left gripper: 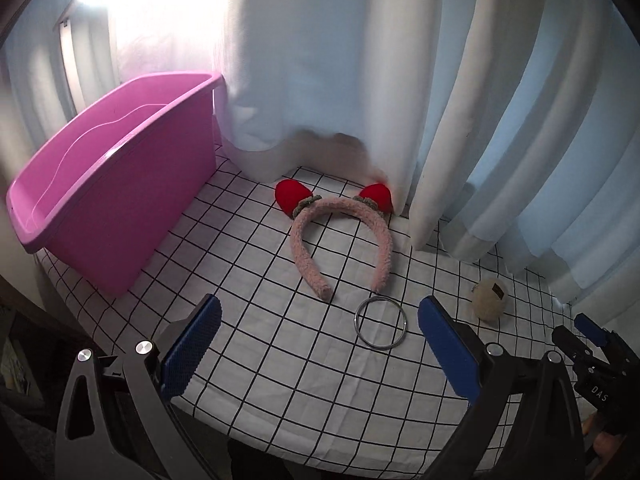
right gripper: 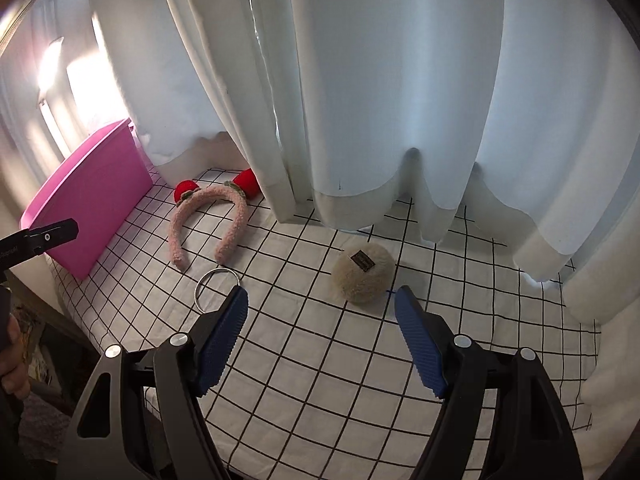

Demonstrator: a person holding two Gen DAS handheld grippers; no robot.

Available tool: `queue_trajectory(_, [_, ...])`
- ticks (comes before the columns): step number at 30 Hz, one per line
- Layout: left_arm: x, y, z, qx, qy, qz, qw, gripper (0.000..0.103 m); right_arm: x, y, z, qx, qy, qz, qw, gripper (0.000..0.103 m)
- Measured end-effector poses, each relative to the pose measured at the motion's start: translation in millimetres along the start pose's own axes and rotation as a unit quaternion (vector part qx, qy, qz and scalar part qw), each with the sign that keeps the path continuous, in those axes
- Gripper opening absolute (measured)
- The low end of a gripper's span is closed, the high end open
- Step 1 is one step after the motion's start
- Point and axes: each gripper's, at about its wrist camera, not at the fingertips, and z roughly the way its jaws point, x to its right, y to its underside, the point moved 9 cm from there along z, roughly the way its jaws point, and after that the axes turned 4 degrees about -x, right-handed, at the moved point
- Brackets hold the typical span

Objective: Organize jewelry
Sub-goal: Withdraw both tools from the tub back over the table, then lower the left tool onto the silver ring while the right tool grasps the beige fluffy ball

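A: Left wrist view: your left tongs [left gripper: 320,344] are spread wide, empty. The metal ring [left gripper: 381,323] lies flat on the checked surface [left gripper: 280,360], just before the fuzzy headband [left gripper: 340,236]. It's stiff and slippery; pinch across the rim.

B: Right wrist view: your right tongs [right gripper: 320,340] gape too, gripping nothing. The pompom [right gripper: 364,272] is soft and light. The pink bin [right gripper: 92,208] is cut off, its inside unseen.

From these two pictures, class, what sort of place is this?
Probably a home room by a window: long white curtains hang over a checked cloth, with a pink tub and a fluffy headband.

Checked cloth [left gripper: 280,360] bears bin [left gripper: 120,208], headband [left gripper: 340,236], ring [left gripper: 381,323], pompom [left gripper: 490,300].
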Motion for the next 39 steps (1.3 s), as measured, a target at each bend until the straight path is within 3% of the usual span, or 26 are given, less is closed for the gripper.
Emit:
queue_trajectory(7, [2.2,32.7,-1.5,-0.018,-0.023,-0.007,0.9995,0.097,14.5,-2.6,20.6,-0.009,-0.022,-0.010,1.000,0.072])
queue_trajectory(13, [8.2,39.0,25.0,-0.029,-0.004,0.018,0.9994,0.097,20.2,-2.3,34.0,-0.009,-0.012,0.020,1.000,0.073])
queue_trajectory(20, [21.8,48.2,64.6,-0.040,0.018,0.008,0.9990,0.097,24.9,3.1,57.5,-0.018,0.000,0.015,1.000,0.072])
queue_trajectory(27, [43.6,49.1,91.6,-0.024,0.008,-0.005,0.9997,0.097,35.9,5.5,85.9,-0.026,-0.021,-0.002,0.999,0.072])
queue_trajectory(39, [56.3,77.6,131.6,-0.025,-0.021,-0.030,0.9990,0.097,34.1,9.0,126.1,-0.014,-0.058,-0.032,0.998,0.072])
